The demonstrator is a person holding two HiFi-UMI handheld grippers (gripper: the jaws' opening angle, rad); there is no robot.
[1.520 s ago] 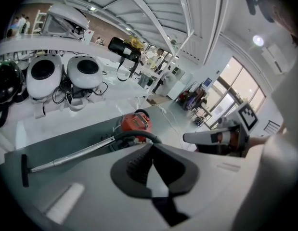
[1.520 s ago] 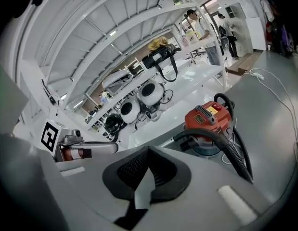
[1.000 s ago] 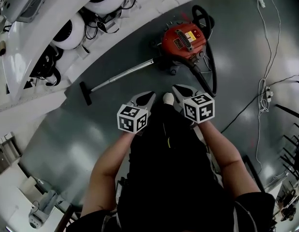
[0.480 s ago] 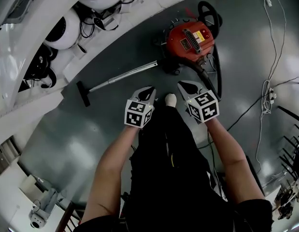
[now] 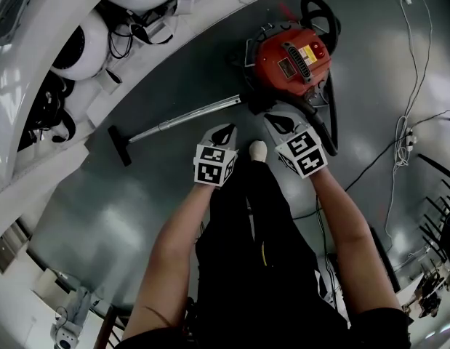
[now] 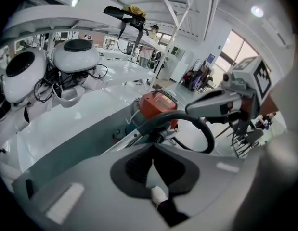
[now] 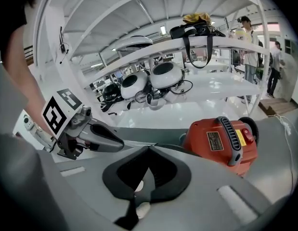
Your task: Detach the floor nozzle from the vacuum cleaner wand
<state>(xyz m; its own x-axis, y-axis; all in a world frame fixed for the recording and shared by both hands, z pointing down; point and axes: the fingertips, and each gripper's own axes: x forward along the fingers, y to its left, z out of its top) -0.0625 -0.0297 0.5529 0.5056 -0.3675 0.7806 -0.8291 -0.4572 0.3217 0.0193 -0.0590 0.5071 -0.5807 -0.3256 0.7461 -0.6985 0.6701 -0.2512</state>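
Observation:
A red canister vacuum lies on the grey floor mat, with its black hose looping to its right. A metal wand runs left from it to a small black floor nozzle. My left gripper hovers shut just below the wand's near end, holding nothing. My right gripper is shut and empty too, close to the vacuum's front. The vacuum and hose show ahead in the left gripper view. The right gripper view has the vacuum at right.
White shelving with round white robot heads and cables borders the mat at left. A white cord and black cables trail over the floor at right. The person's white shoe sits between the grippers.
Both grippers have sunk toward the floor and drawn nearer the wand and vacuum. The right gripper has rolled. Both jaws stay shut.

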